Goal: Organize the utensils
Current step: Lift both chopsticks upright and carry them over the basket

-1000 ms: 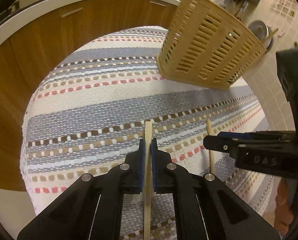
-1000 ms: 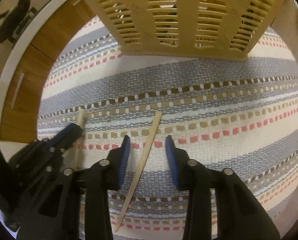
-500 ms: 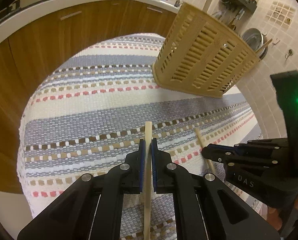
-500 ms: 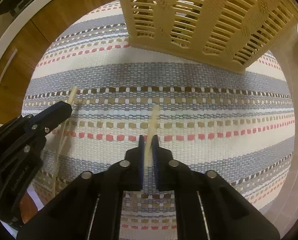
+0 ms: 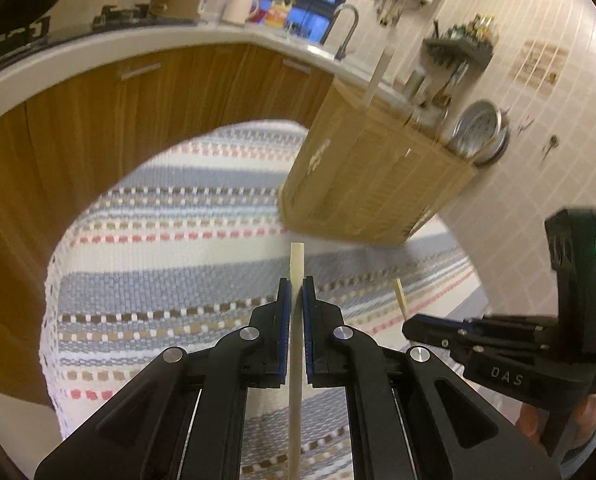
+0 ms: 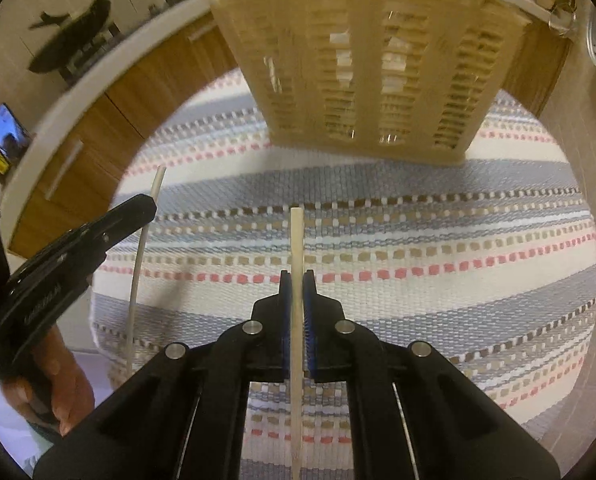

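The right hand-held gripper (image 6: 297, 280) has closed on its chopstick (image 6: 297, 240). Both chopsticks are raised off the striped cloth (image 6: 418, 240), the left hand-held gripper (image 5: 297, 284) raised too.

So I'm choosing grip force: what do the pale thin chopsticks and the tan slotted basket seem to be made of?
The pale thin chopstick in the right gripper and the one in the left gripper look like bamboo or light wood: matte, cream, squared ends. The tan slotted basket looks like moulded plastic: even louvred slots, smooth dull surface.
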A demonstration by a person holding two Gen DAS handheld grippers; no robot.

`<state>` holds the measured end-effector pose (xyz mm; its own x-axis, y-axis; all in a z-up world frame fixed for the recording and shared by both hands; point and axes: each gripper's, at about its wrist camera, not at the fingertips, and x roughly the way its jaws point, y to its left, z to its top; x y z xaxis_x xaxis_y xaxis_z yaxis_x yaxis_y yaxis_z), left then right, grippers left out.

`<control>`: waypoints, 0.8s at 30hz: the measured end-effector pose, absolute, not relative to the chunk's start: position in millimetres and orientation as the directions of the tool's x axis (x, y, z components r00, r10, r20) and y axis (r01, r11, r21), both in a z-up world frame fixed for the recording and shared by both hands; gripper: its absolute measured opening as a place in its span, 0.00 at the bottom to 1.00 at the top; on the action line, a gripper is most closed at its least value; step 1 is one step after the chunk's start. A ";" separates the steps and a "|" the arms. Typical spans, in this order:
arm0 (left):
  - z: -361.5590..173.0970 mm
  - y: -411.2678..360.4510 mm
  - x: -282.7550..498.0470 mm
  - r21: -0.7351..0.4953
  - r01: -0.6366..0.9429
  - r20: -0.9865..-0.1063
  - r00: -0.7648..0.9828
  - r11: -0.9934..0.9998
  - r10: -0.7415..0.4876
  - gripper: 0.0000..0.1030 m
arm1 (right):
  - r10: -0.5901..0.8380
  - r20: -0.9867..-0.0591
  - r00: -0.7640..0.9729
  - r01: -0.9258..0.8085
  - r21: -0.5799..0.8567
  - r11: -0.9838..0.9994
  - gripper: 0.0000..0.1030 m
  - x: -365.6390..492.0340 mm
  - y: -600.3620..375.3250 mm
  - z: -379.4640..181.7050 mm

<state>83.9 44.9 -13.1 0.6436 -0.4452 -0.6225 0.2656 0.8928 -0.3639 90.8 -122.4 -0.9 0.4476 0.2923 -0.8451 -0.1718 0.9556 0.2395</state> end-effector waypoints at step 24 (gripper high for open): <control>152.9 28.6 44.7 -0.356 0.394 -0.088 0.889 0.847 -0.450 0.04 | 0.340 -0.380 0.860 -0.249 0.269 0.931 0.04 57.9 -193.1 161.0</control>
